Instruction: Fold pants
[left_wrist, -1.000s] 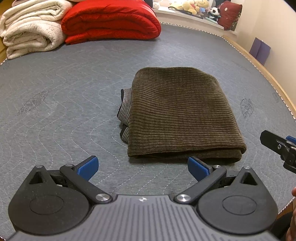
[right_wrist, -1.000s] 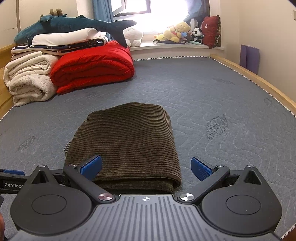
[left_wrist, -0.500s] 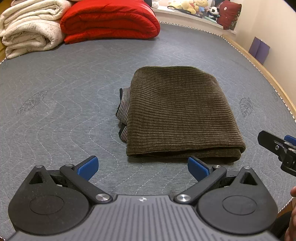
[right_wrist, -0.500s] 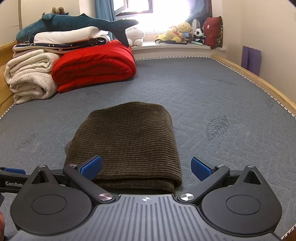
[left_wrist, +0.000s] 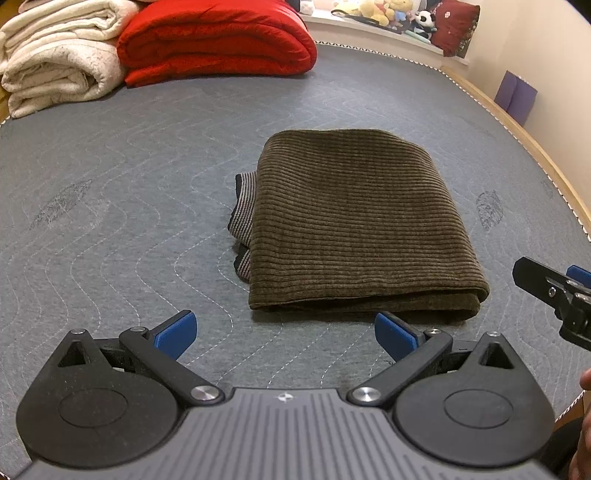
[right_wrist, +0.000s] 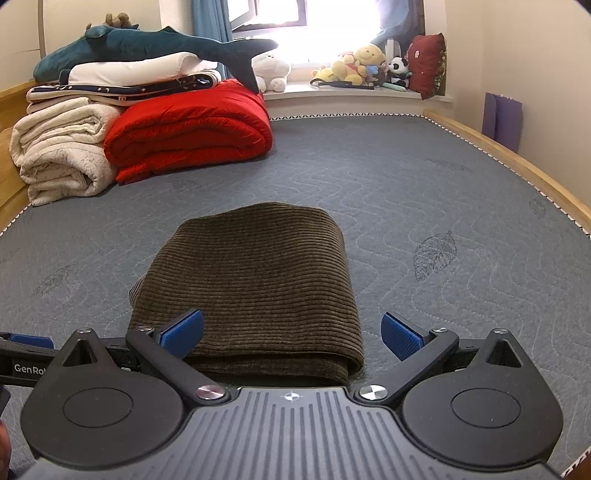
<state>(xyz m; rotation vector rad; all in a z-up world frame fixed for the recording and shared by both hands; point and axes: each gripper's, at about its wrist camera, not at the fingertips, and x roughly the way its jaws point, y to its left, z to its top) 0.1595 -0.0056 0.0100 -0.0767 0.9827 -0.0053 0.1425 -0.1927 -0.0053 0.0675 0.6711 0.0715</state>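
While both tools hang just short of the cloth, neither holds anything. Left gripper (left_wrist: 283, 334): jaws spread wide, blue pads (left_wrist: 173, 332) bare, poised over the grey quilted mattress (left_wrist: 110, 221) just before the near fold of the pants (left_wrist: 354, 225). Right gripper (right_wrist: 291, 334): jaws likewise spread wide and empty, its left pad (right_wrist: 183, 332) showing in front of the near edge of the pants; whether that pad touches the fabric cannot be told from this angle. In the left wrist view, part of the right gripper also enters at the right edge.

Pants: brown corduroy, folded into a compact, thick rectangle, lying flat near the middle of the mattress. Striped waistband lining (left_wrist: 243, 225) peeks from the left side of the bundle. Layered fold faces the grippers.

Surroundings, far end of mattress: red folded quilt (right_wrist: 188, 136); cream rolled blankets (right_wrist: 62, 155) beside it at left; navy starred bedding and a white pillow stacked above, topped by a blue shark plush (right_wrist: 155, 48). Windowsill (right_wrist: 351, 92): assorted soft toys and a dark red cushion (right_wrist: 428, 62). Wooden bed rail (right_wrist: 517, 166) along the right; purple panel (right_wrist: 502, 114) against the wall.
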